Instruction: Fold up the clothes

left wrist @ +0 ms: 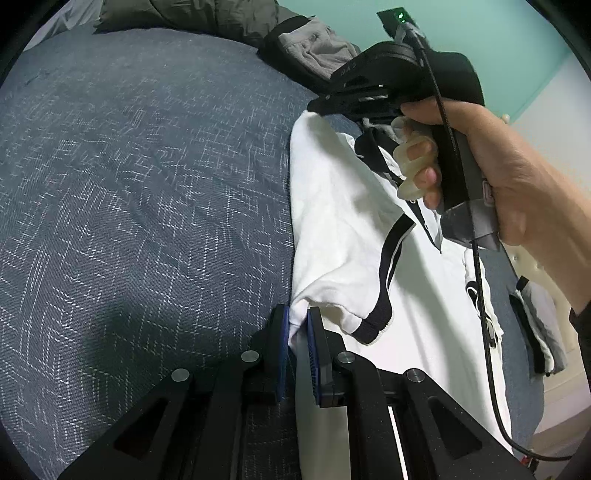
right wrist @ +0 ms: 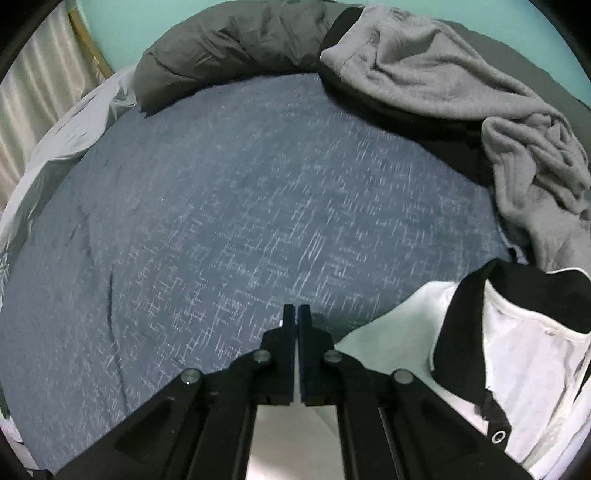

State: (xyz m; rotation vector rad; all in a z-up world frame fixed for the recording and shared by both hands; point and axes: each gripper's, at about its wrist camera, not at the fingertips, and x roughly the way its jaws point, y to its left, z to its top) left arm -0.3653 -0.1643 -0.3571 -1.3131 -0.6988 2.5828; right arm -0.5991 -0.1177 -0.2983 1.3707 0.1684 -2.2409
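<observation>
Pinching white shirt (left wrist: 343, 236) fabric, left gripper (left wrist: 297, 328) over blue bedspread (left wrist: 129, 184). Right gripper (right wrist: 297, 325) clamped on the shirt's shoulder edge. No legible writing.

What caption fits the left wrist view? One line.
Left gripper pinches the white shirt over the bed.

A dark blue bedspread with pale woven flecks (right wrist: 229, 229) fills the centre; a mint-green wall (right wrist: 147, 26) spans the top; cream curtain (right wrist: 40, 96) upper left.
</observation>
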